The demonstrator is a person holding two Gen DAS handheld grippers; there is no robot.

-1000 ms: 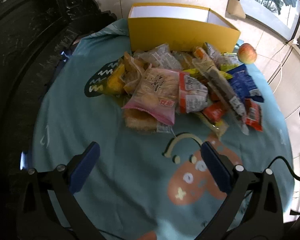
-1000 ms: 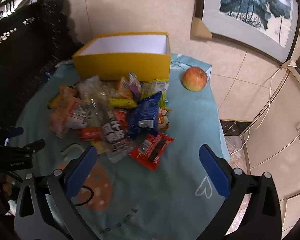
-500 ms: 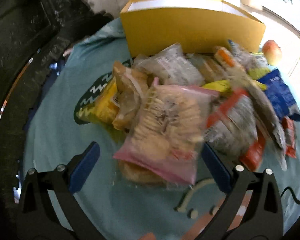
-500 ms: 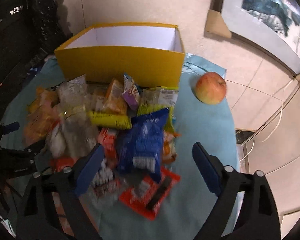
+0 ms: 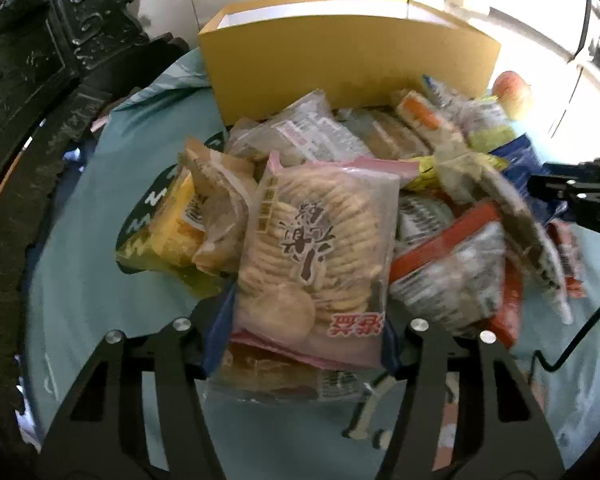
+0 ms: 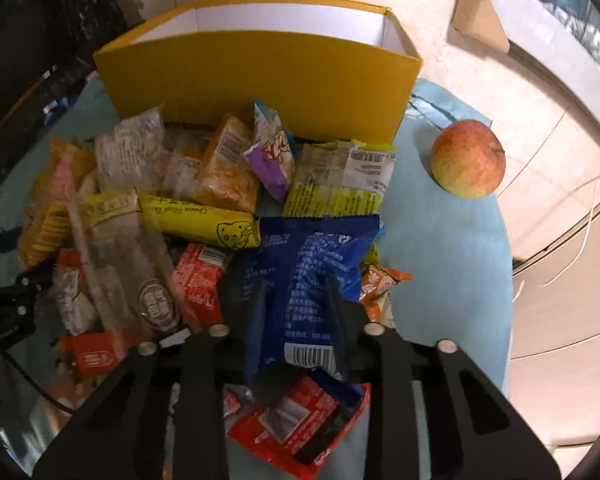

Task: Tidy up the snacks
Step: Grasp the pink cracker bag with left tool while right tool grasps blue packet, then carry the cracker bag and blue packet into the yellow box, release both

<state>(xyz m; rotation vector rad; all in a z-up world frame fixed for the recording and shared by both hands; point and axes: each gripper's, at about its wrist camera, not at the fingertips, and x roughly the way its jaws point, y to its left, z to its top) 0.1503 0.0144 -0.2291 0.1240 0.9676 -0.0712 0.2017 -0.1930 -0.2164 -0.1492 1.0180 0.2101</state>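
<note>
A heap of snack packets lies on a round table with a teal cloth (image 5: 84,248), in front of an open yellow box (image 5: 352,56) that also shows in the right wrist view (image 6: 260,76). My left gripper (image 5: 304,332) is shut on a pink-edged bag of round crackers (image 5: 320,248) at the heap's near side. My right gripper (image 6: 296,312) is shut on a blue snack bag (image 6: 312,256) at the heap's right side. A red packet (image 6: 296,424) lies under the blue bag.
An apple (image 6: 468,158) sits on the cloth right of the box. A dark carved chair (image 5: 40,60) stands at the left. A framed picture (image 6: 560,12) leans on the floor at the right. The right gripper's arm (image 5: 580,196) shows at the right edge.
Both grippers moved forward into the heap and closed, the left on the cracker bag and the right on the blue bag.
</note>
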